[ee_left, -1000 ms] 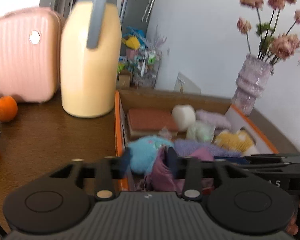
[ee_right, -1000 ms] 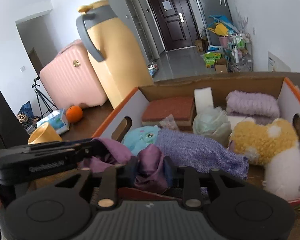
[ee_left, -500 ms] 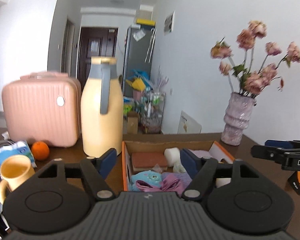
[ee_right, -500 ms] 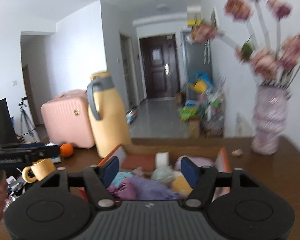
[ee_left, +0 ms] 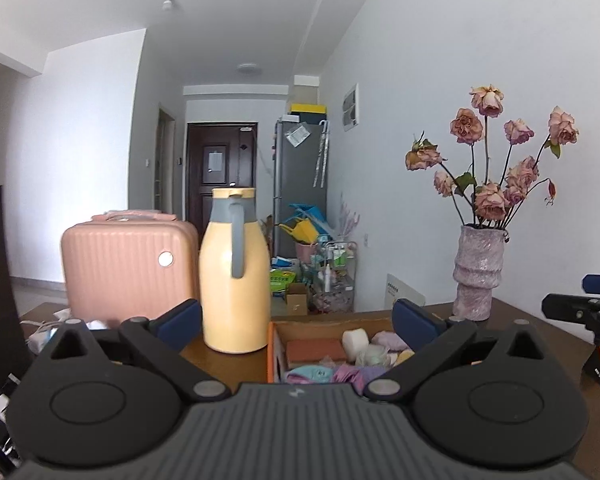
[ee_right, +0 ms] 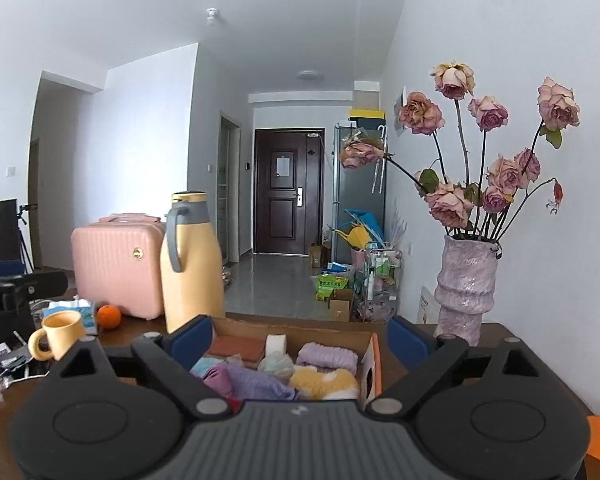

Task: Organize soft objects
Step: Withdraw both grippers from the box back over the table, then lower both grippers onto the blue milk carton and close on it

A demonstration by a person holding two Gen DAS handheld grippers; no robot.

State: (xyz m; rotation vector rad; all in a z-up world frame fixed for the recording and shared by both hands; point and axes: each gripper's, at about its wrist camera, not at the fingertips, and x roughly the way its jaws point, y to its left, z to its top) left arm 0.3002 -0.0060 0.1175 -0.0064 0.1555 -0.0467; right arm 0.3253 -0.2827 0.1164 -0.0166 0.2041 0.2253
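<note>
on the dark wooden table point(ee_right: 512, 336), left to right: yellow mug point(ee_right: 58, 334) standing upright at the near left; tissue pack point(ee_right: 76, 308) and orange point(ee_right: 109, 316) sitting just behind it; pink suitcase point(ee_left: 128, 260) standing at the back; yellow flask with grey handle point(ee_left: 236, 272) standing just left of the box. cardboard box point(ee_right: 374, 360) sitting mid-table, holding the soft objects: brick-coloured sponge point(ee_right: 236, 348), white roll point(ee_right: 276, 344), blue plush point(ee_left: 310, 372), purple cloth point(ee_right: 256, 386), lilac knit point(ee_right: 326, 356), yellow-and-white plush point(ee_right: 324, 382). vase of dried roses point(ee_right: 466, 284) standing right of the box, by the wall.

left gripper point(ee_left: 296, 318): jaws having just been opening, now standing wide, gripping nothing, hovering short of the box.

right gripper point(ee_right: 300, 330): jaws likewise having just been opening, now spread wide, nothing between the pads, the box showing beyond them.
</note>
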